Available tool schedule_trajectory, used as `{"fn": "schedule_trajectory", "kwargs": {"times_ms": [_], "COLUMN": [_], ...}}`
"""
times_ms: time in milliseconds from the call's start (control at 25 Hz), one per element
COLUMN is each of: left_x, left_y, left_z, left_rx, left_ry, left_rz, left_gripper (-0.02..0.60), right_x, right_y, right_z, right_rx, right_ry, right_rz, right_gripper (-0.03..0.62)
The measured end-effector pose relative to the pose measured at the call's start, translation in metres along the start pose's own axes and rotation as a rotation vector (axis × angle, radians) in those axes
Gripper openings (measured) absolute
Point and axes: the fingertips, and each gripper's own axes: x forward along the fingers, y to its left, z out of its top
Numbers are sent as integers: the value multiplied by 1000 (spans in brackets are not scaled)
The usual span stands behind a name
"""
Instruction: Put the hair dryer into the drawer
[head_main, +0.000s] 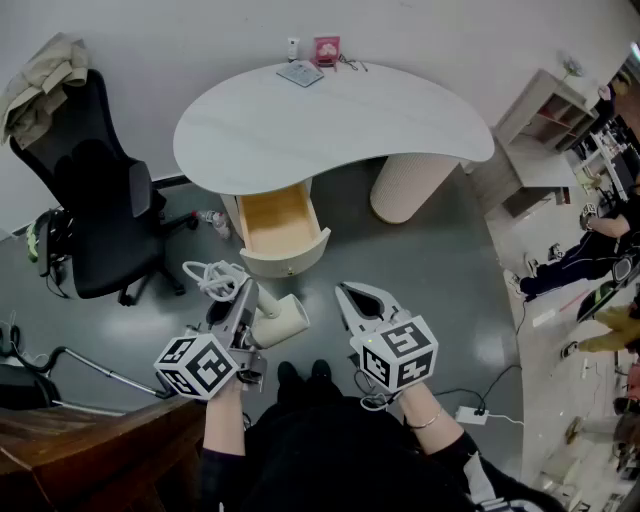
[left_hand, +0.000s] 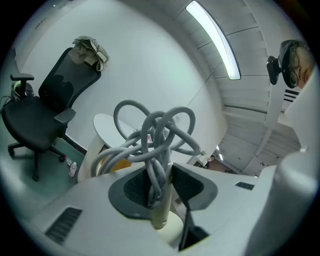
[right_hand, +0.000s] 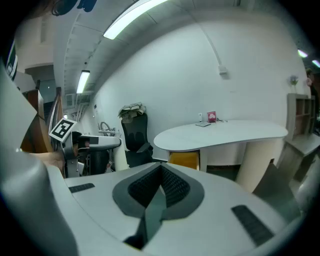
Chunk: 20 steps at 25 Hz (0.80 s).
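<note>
Gripping the hair dryer (head_main: 283, 322) by its cream handle, the left gripper (head_main: 245, 297) has its jaws about half closed, and the pads press on the handle and a strand of the cord (head_main: 212, 276). In the left gripper view the handle (left_hand: 161, 210) stands upright between the pads, with the grey cord (left_hand: 155, 130) looped in a tangle just above the left gripper (left_hand: 162, 172). From the head view, the dryer's barrel sticks out toward three o'clock of that gripper, and the cord bunches at eleven o'clock. The right gripper (head_main: 350, 293) hangs just beside it at three o'clock, jaws pressed together on nothing, as its own view shows (right_hand: 161, 167). The drawer (head_main: 292, 262) stands pulled open under the white table (head_main: 330, 120), at twelve o'clock of the dryer and near it.
</note>
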Motion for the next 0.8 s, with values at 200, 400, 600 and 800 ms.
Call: {"fn": "schedule_trajectory", "kwargs": {"times_ms": [200,400,600,800], "left_x": [-2,-3,-3,-1], "left_y": [2,1,1,-1], "left_z": [-4,-5,-6,4], "left_rx": [-19,-31,-36,-11], "left_ry": [2,-7,-18,-45], "left_rz": [21,30,42,53], "left_gripper": [140,140,140,140], "right_x": [-4,-7,-11,-19], "right_y": [-2,-7,-13,-27], "right_z": [-7,-10,-15,-16], "right_rx": [2,3,41,63], "right_ry": [12,20,12,-5], "right_rz": [-6,-5,14,6], "right_gripper": [3,3,3,3]}}
